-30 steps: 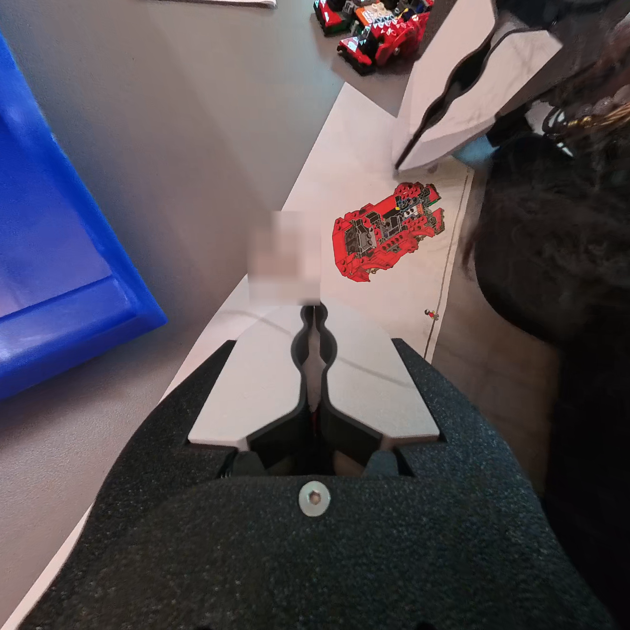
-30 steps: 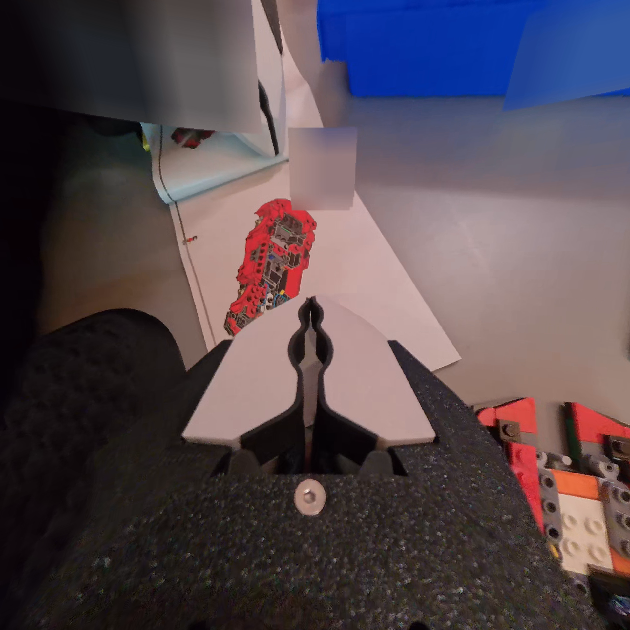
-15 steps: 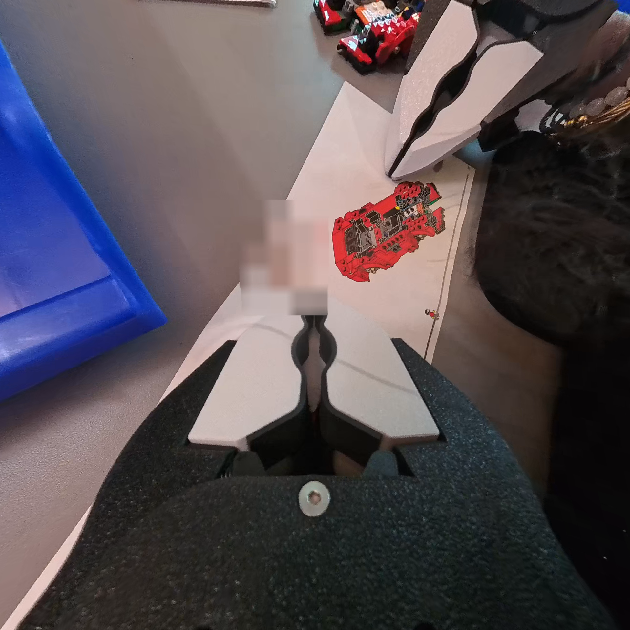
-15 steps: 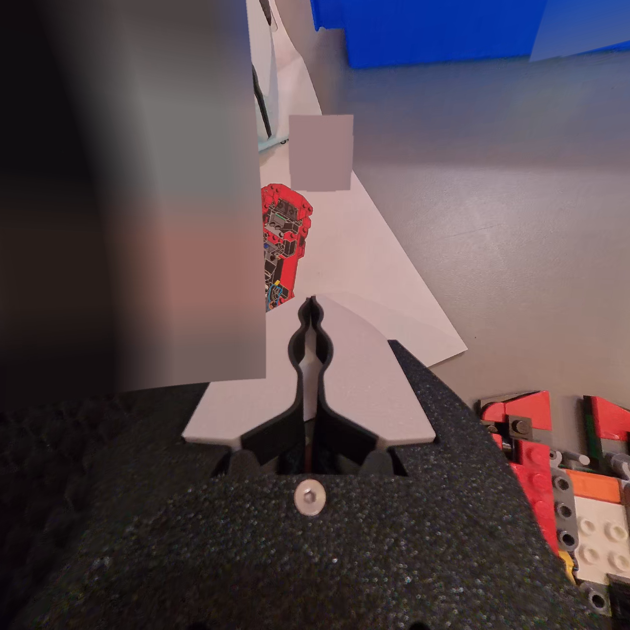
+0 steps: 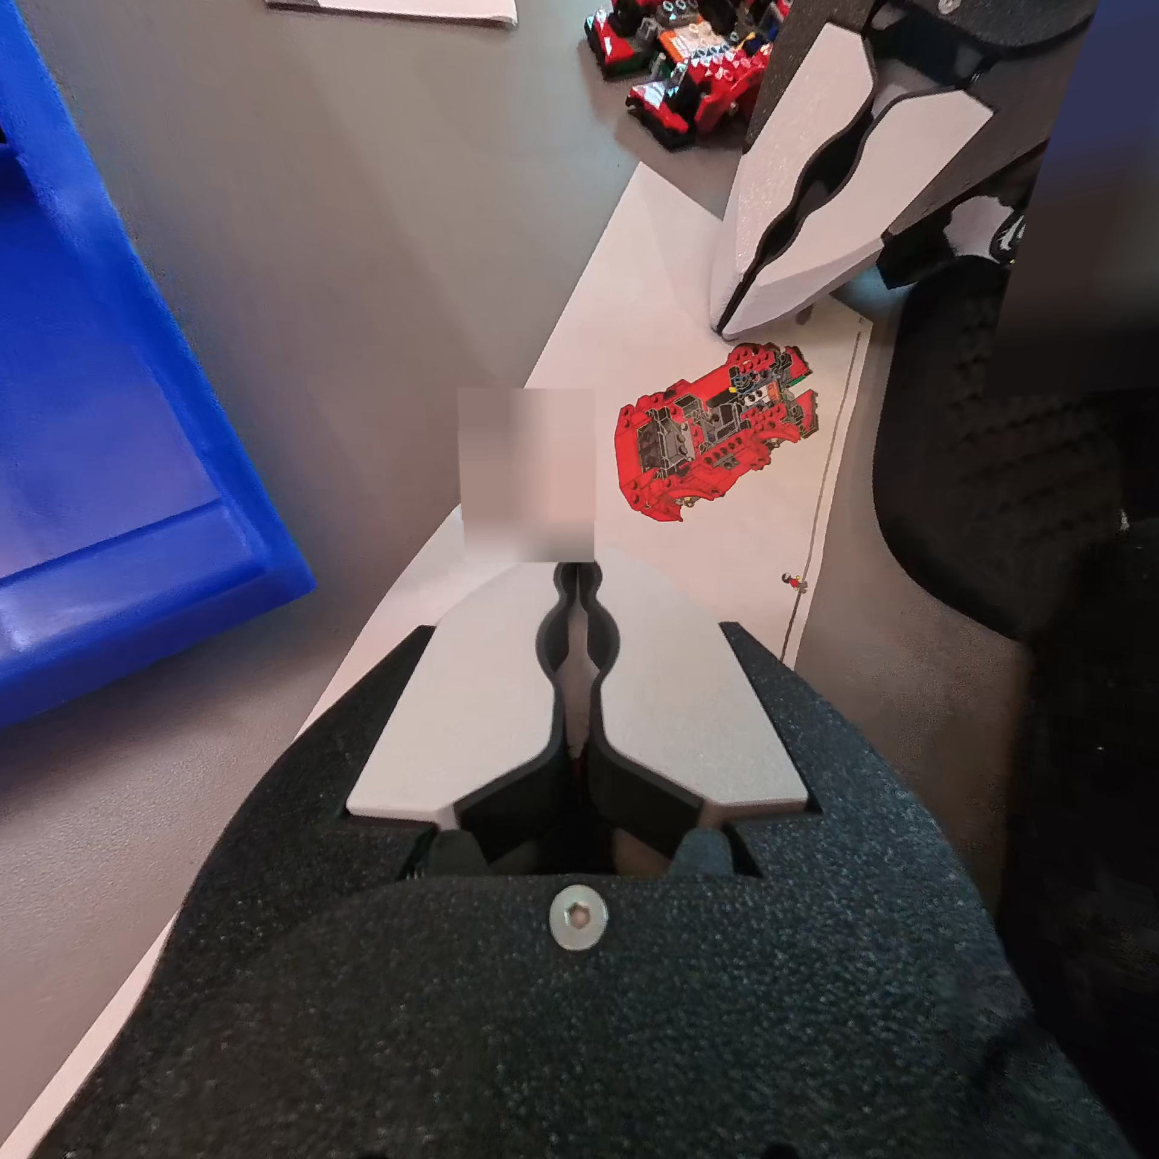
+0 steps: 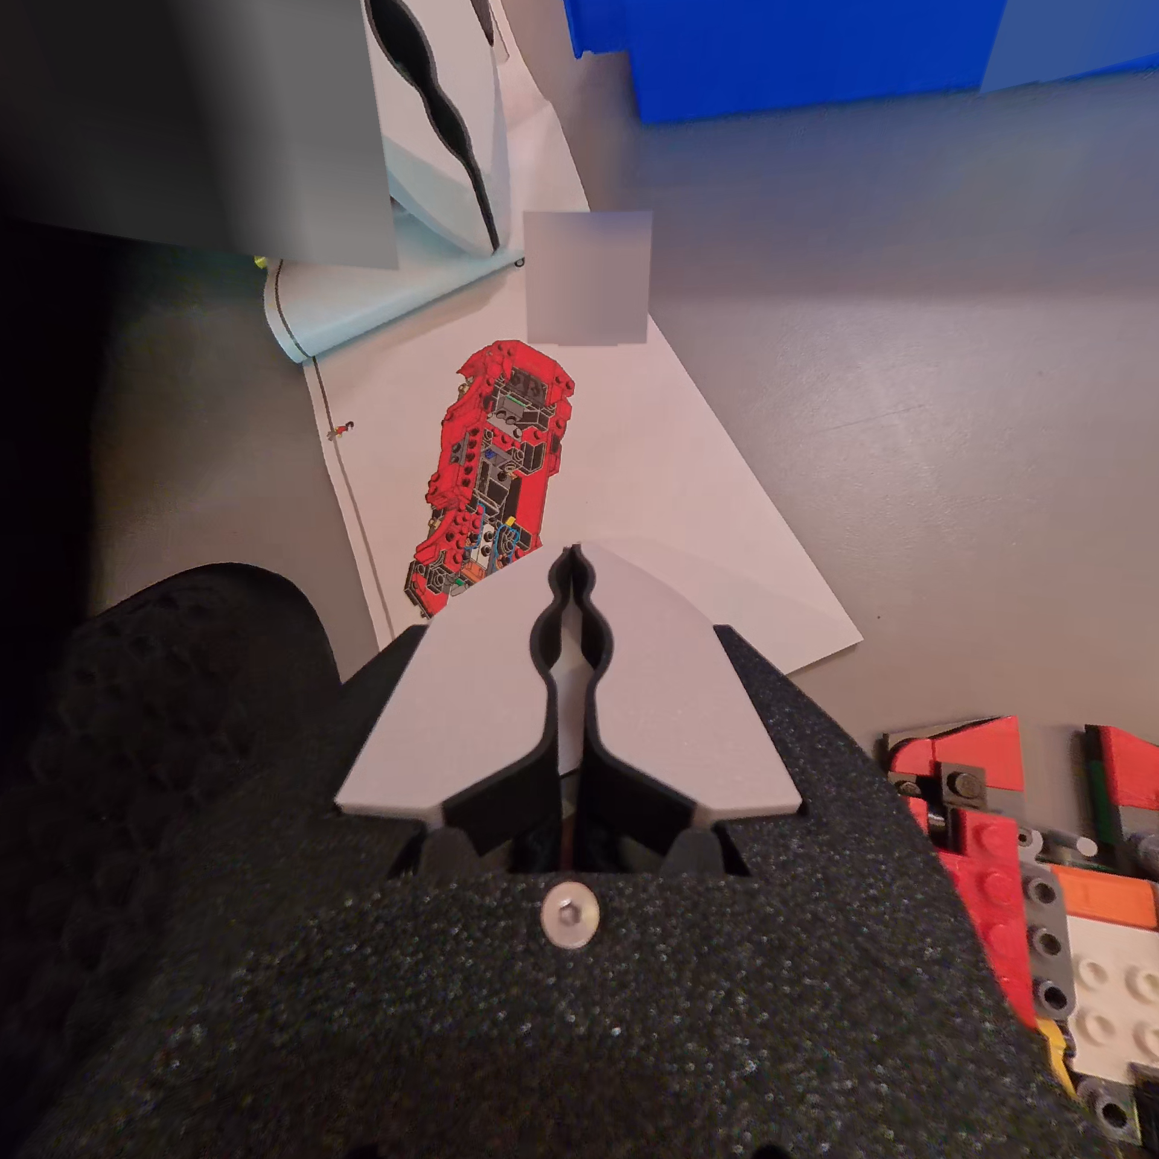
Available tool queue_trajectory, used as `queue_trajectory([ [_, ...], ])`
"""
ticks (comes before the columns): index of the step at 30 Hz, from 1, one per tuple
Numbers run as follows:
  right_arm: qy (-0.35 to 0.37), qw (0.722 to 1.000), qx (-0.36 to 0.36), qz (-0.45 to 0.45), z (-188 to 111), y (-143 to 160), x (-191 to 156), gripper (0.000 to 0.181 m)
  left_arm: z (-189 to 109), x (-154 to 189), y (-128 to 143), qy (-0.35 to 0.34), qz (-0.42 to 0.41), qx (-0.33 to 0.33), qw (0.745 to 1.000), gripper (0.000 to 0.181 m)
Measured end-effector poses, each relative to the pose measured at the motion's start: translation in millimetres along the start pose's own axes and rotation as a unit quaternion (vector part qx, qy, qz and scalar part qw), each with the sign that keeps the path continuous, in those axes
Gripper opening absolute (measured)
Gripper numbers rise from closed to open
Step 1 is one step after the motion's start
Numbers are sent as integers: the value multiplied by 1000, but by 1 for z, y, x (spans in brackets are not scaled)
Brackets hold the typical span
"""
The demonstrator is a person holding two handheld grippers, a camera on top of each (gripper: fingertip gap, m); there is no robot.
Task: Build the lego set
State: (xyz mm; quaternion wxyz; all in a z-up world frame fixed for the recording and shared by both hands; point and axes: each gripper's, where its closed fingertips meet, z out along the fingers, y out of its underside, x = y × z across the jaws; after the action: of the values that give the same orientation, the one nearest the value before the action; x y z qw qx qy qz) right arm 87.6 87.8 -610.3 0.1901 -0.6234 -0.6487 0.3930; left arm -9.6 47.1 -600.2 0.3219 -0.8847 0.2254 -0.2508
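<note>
The partly built red lego car (image 5: 683, 63) stands on the grey table at the far top of the left wrist view, and at the lower right of the right wrist view (image 6: 1035, 909). The open instruction booklet (image 5: 658, 282) lies in front of both grippers, showing a printed red car (image 5: 715, 433). My left gripper (image 5: 577, 567) is shut and empty over the booklet's near edge. My right gripper (image 6: 574, 549) is shut and empty above the printed car (image 6: 495, 476). It also shows in the left wrist view (image 5: 727, 326), its tip just above the page.
A blue bin (image 5: 94, 439) stands at the left of the left wrist view and at the top of the right wrist view (image 6: 784, 56). A person's dark sleeve (image 5: 1003, 470) lies along the booklet's right side. The left gripper (image 6: 451, 125) shows at the upper left of the right wrist view. Some 11 cm of space lies between my two pairs of fingers.
My right gripper has come down and in towards the printed car on the page. The left gripper has hardly moved. Both stay shut.
</note>
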Motion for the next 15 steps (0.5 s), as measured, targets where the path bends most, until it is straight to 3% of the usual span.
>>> queue_trajectory([
  [15, -4, 1000, 0, 7, 0, 0, 0, 0, -11, -7, 8, -35, 9, -12, 999, 0],
])
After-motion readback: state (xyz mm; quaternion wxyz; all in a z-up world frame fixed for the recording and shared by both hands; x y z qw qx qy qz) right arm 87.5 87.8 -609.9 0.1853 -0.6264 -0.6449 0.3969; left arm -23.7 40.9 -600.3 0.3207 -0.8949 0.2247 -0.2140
